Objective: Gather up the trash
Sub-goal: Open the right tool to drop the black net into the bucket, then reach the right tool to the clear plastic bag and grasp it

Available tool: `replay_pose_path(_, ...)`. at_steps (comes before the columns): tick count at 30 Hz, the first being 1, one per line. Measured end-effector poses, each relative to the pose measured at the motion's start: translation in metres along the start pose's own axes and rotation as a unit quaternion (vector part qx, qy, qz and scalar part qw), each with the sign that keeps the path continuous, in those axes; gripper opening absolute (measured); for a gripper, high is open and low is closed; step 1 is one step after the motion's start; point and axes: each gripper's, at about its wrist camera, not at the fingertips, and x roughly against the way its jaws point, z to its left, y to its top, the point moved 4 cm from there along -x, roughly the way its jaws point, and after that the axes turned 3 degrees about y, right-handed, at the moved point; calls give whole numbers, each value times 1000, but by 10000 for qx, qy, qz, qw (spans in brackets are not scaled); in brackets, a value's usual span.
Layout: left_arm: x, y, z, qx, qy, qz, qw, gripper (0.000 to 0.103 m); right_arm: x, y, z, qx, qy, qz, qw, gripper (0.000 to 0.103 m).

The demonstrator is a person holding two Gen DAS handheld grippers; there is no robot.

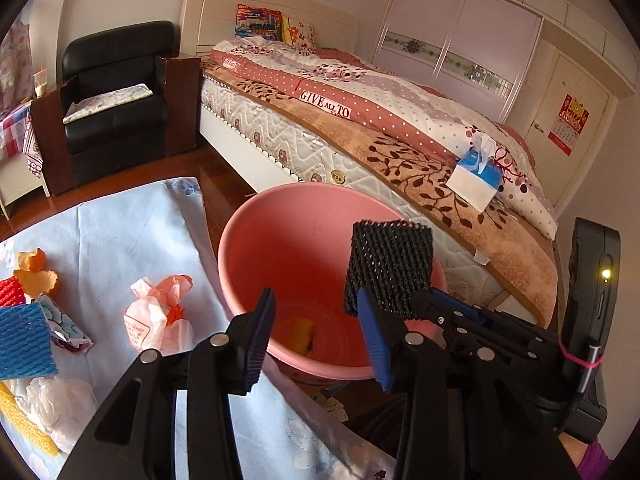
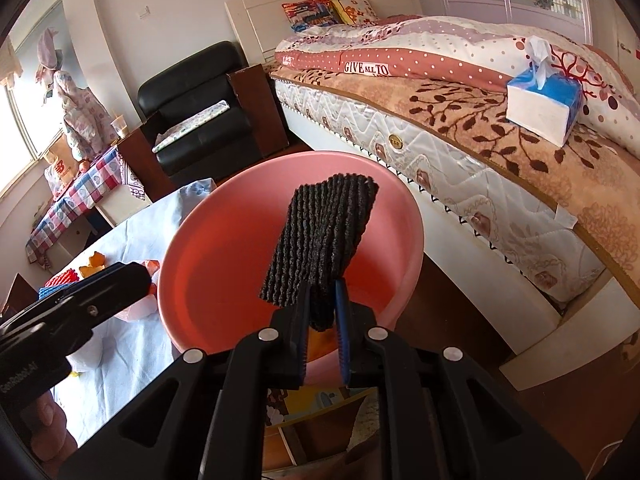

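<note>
A pink bucket (image 1: 248, 240) (image 2: 188, 256) stands beside the cloth-covered table (image 1: 120, 232), with a yellow scrap (image 1: 304, 332) at its bottom. My left gripper (image 1: 316, 340) hangs open over the bucket's near rim, nothing between its fingers. My right gripper (image 2: 322, 312) is shut on a black foam net (image 2: 324, 240) (image 1: 390, 268), held upright above the bucket's mouth. On the table lie a pink-and-white plastic bag (image 1: 160, 316), orange peel (image 1: 36, 272), a blue foam net (image 1: 22, 344), a red foam net (image 1: 10, 292), a yellow foam strip (image 1: 28, 420) and a clear plastic wad (image 1: 60, 400).
A bed (image 1: 360, 152) runs close behind the bucket, with a blue tissue box (image 1: 476, 176) on its edge. A black armchair (image 1: 116, 92) stands at the back left and a wardrobe (image 1: 460, 32) behind the bed. Dark wooden floor (image 2: 460, 304) shows between bucket and bed.
</note>
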Motion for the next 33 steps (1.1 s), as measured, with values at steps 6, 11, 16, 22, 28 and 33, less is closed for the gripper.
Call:
replay_pose_path(6,12,-2,4,-15,36,-66,10000,49,1,0,-1,-89,-14,-20,10000,36)
replay_pose_path(11,24,-3,11,37,96,-152,9998,50,7,0,7,-44,127,-43,9999,39)
replay_pose_path(16,42,-5,24,119,249,-287,9992,50,12,-4,30,194,341,-98,9992,39)
replay_pose_path(22,72,-8,51,304,506,-472,9971,50,17,-9,59,326,648,-133,9973,40)
replay_pose_path(28,107,-16,85,415,873,-668,9931,50,20,-19,88,459,908,-41,9948,39)
replay_pose_path(33,133,-25,115,572,1157,-806,9883,50,26,-28,113,684,1037,-100,9922,39)
